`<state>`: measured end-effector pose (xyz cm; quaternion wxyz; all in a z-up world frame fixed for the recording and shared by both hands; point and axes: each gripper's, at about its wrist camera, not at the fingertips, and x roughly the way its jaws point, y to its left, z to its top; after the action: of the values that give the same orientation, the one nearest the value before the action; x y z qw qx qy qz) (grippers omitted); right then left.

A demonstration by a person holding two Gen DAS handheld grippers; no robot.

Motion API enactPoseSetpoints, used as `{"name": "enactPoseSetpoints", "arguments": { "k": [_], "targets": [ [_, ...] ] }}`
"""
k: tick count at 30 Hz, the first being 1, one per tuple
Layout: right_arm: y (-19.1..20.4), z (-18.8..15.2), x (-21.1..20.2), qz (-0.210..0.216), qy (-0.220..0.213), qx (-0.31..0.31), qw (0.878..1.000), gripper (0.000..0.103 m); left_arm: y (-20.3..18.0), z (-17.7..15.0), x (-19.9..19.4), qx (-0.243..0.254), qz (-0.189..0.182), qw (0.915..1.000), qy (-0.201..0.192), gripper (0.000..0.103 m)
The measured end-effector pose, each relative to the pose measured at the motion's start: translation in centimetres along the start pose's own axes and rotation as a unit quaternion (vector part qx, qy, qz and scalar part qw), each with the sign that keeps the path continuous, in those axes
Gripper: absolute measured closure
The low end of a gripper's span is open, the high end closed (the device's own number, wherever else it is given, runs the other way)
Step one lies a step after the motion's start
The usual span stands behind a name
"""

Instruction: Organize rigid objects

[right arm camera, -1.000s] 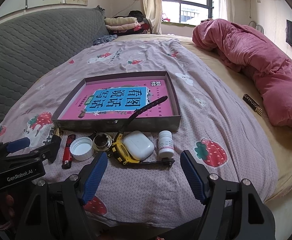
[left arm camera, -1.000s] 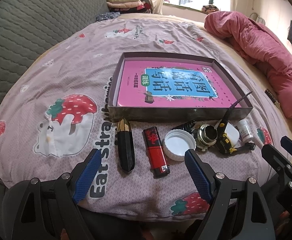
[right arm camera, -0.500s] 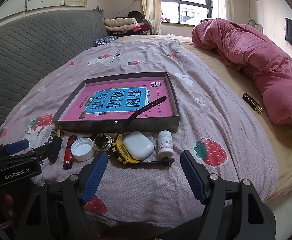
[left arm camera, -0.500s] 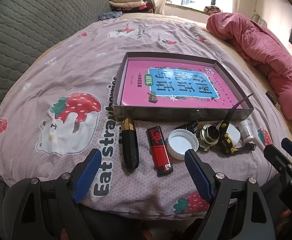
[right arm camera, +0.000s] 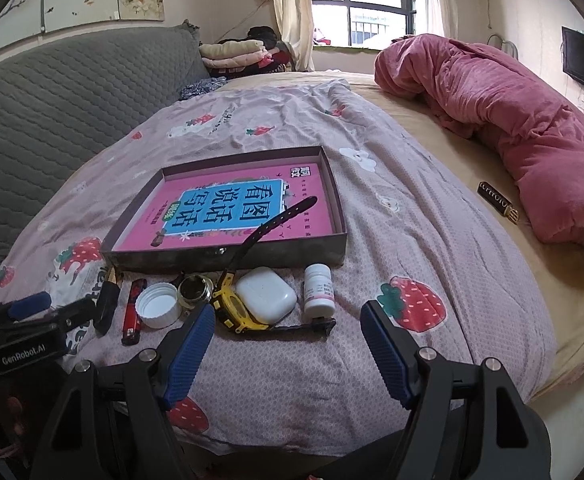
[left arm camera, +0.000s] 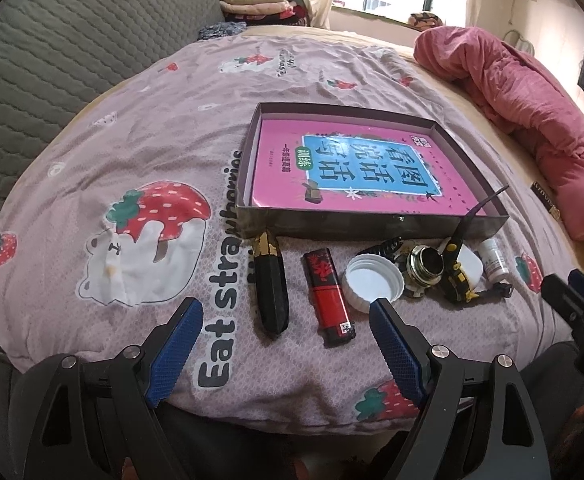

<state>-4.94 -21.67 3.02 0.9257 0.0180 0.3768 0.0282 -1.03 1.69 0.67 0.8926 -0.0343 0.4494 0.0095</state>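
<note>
**Left wrist and right wrist: both claws wide before the row**

Left wrist view: my left gripper (left arm camera: 285, 326) hangs spread wide and empty, near the faceted black tube (left arm camera: 271, 282) and red rectangular lighter (left arm camera: 329, 294). White plastic cap (left arm camera: 374, 282) lies right of them, all just before the shallow grey cardboard box (left arm camera: 372, 222), probably staged for loading.

Right wrist view: my right gripper (right arm camera: 285, 340) gapes empty near the yellow-and-black watch (right arm camera: 235, 308), white earbud case (right arm camera: 265, 296) and small white pill bottle (right arm camera: 319, 290).
</note>
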Motion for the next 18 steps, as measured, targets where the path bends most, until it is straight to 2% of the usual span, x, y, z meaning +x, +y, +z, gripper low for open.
{"name": "enactPoseSetpoints", "arguments": {
  "k": [7, 18],
  "targets": [
    [-0.4, 0.1, 0.2, -0.003, 0.003, 0.006, 1.000, 0.029, 0.0, -0.2, 0.3, 0.001, -0.007, 0.9999, 0.010, 0.017],
    [-0.3, 0.1, 0.2, 0.003, -0.004, -0.005, 1.000, 0.029, 1.7, -0.5, 1.3, -0.018, 0.011, 0.9995, 0.022, 0.017]
  ]
}}
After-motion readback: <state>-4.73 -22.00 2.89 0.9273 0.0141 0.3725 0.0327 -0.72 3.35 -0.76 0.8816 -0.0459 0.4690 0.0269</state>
